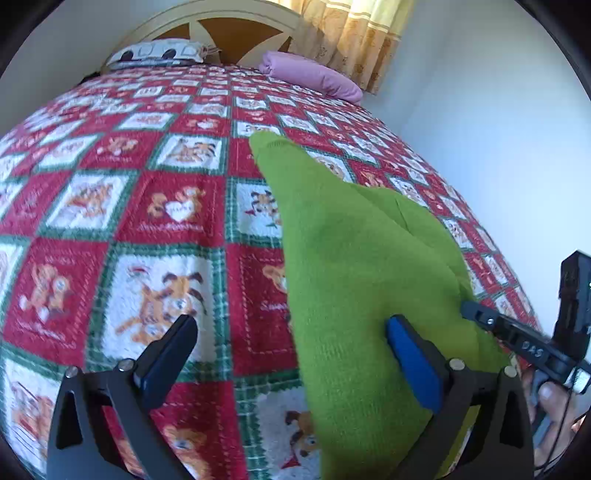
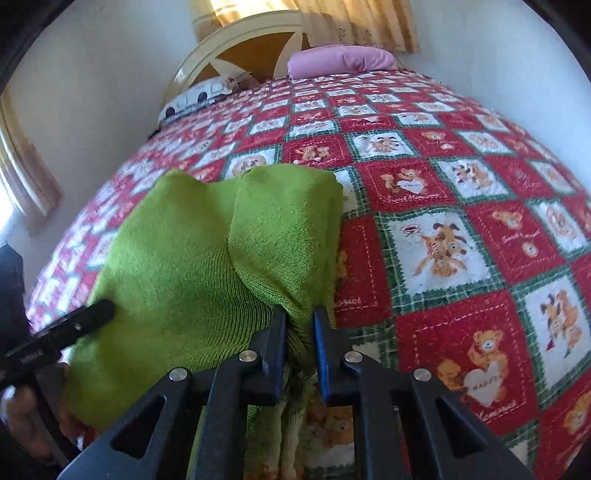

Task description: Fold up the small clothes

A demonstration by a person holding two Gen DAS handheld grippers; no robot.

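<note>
While the green knit garment (image 2: 192,258) lies on the bed's red, white and green teddy-bear quilt (image 2: 461,229), the right tongs (image 2: 300,321) stand narrow, pinching a bunched fold at the garment's near edge between their blue pads. That fold rises from the grip toward a squared end of the garment, with a second lobe of cloth beside it. From the left wrist view, the garment (image 1: 351,266) shows as a long green wedge tapering toward the headboard (image 1: 221,33). The left tongs (image 1: 291,354) stand wide; one blue-padded finger (image 1: 413,365) rests against the garment and the other is over the quilt (image 1: 147,221) beside the garment, with no cloth pinched. Beyond the garment, a pink pillow (image 1: 314,74) and a patterned pillow (image 1: 159,51) lie by the headboard.
</note>
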